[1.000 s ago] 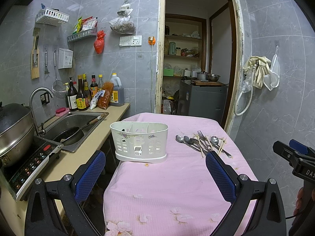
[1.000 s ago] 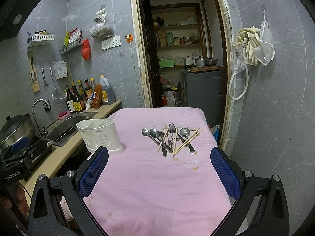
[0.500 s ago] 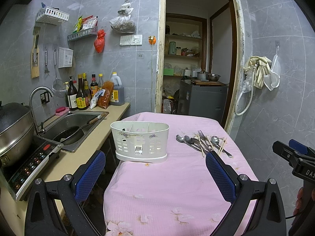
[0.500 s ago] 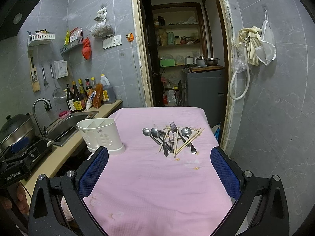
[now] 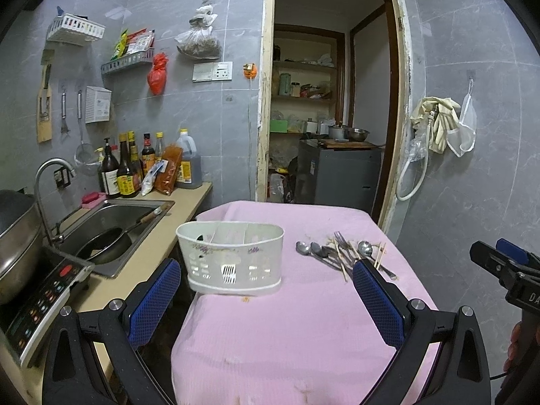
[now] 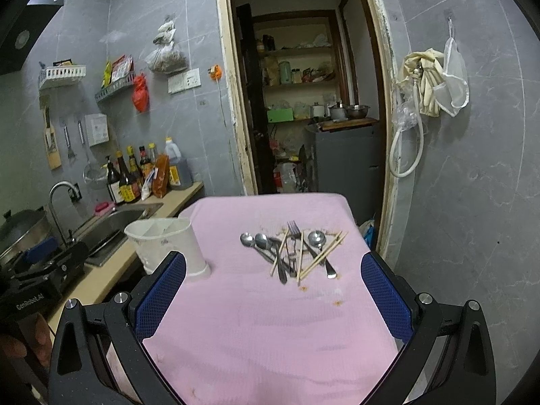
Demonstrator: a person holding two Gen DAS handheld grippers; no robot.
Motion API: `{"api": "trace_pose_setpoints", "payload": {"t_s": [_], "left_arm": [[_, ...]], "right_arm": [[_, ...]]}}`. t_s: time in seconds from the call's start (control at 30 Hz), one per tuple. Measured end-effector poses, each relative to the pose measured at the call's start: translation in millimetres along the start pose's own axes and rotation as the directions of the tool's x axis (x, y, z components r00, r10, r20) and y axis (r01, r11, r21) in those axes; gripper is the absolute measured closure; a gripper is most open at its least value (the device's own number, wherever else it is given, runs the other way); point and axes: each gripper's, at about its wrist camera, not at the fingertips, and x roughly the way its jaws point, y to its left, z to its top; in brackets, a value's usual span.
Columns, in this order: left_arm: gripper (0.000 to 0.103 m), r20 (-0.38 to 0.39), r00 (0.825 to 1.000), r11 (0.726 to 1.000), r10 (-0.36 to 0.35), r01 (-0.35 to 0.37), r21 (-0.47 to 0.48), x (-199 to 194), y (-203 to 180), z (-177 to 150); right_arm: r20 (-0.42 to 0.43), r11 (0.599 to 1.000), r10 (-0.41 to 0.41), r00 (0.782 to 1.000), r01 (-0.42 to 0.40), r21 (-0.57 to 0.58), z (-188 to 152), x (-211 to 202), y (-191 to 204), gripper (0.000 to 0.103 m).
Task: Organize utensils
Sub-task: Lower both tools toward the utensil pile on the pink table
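A white plastic utensil caddy (image 5: 231,256) (image 6: 167,243) with divided compartments stands on the left side of a pink-clothed table (image 5: 303,320) (image 6: 263,320). To its right lies a loose pile of utensils (image 5: 341,253) (image 6: 293,249): spoons, a fork and wooden chopsticks crossed over each other. My left gripper (image 5: 266,307) hovers open over the near table, well short of the caddy, holding nothing. My right gripper (image 6: 273,300) is open too, centred below the pile and apart from it. Each gripper's body appears at the edge of the other's view.
A counter with a steel sink (image 5: 111,222), a pan, sauce bottles (image 5: 135,168) and an induction cooker (image 5: 40,297) runs along the left. An open doorway (image 5: 330,118) with shelves and a grey cabinet lies behind the table. A grey tiled wall with hanging gloves (image 5: 438,125) closes the right.
Both grippers have drifted slightly closer to the table; the caddy and the pile look a little nearer. Nothing was grasped or moved.
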Motion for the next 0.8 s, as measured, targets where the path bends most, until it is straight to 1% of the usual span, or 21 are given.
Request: {"api": "trace_pose_setpoints", "payload": {"t_s": [0.03, 0.27, 0.47, 0.57, 0.8], "left_arm": [[0.0, 0.004, 1.0, 1.0, -0.009, 0.009, 0.003, 4.1, 0.7, 2.7], [0.0, 0.036, 0.997, 0.997, -0.072, 0.071, 0.023, 32.8, 0.4, 25.5], [0.0, 0.078, 0.984, 0.987, -0.158, 0.155, 0.049, 58.8, -0.4, 47.2], [0.0, 0.089, 0.977, 0.98, -0.195, 0.189, 0.063, 71.4, -3.6, 57.5], [0.0, 0.101, 0.967, 0.971, -0.236, 0.23, 0.07, 100.8, -16.8, 73.8]], "right_arm": [[0.007, 1.0, -0.003, 1.0, 0.003, 0.003, 9.3, 2.3, -1.8, 0.001], [0.066, 0.999, -0.049, 0.997, 0.047, 0.022, 34.0, 11.9, 3.6, 0.001], [0.105, 0.993, -0.116, 0.988, 0.114, 0.029, 53.6, 22.4, 3.9, 0.001], [0.103, 0.99, -0.137, 0.985, 0.134, 0.036, 65.0, 30.3, 1.4, 0.001], [0.083, 0.986, -0.168, 0.982, 0.166, 0.02, 82.0, 56.0, -14.5, 0.001]]}}
